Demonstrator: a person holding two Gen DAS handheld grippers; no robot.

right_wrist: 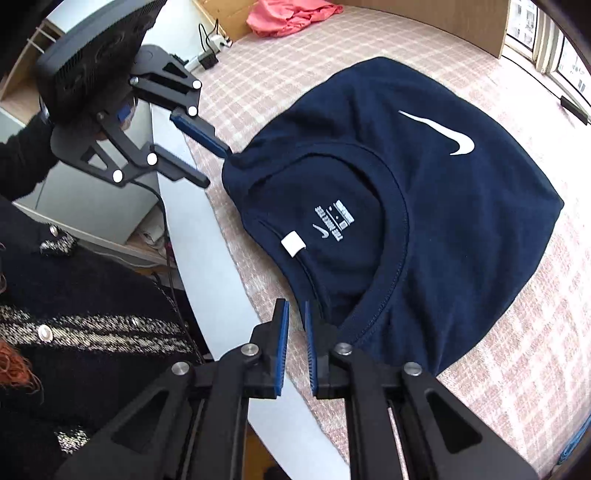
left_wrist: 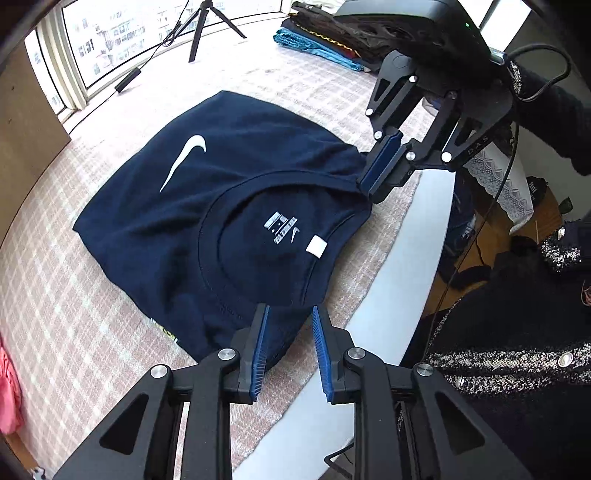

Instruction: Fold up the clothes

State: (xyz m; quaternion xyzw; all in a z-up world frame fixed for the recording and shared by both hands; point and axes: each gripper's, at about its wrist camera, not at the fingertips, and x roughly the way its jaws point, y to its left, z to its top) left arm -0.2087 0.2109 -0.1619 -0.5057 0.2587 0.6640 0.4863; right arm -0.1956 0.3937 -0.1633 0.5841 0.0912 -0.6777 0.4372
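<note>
A navy T-shirt (left_wrist: 221,206) (right_wrist: 424,206) with a white swoosh lies folded on the pink checked cloth (left_wrist: 66,295), collar toward me. In the left wrist view my left gripper (left_wrist: 290,310) hovers open over the shirt's near corner, and its pads do not press the fabric. From the right wrist view, the left gripper (right_wrist: 216,166) has its jaws spread, one fingertip (right_wrist: 225,149) touching the shirt's corner. My right gripper (left_wrist: 369,186) (right_wrist: 295,303) is nearly closed, pinching the shirt's other shoulder corner, with the fabric drawn up toward it.
The table's white front edge (left_wrist: 406,277) runs beside the shirt. A stack of folded clothes (left_wrist: 321,37) and a tripod (left_wrist: 203,26) stand at the far side. A pink garment (right_wrist: 288,14) lies at one end. A person's dark sparkly cardigan (left_wrist: 517,350) is close by.
</note>
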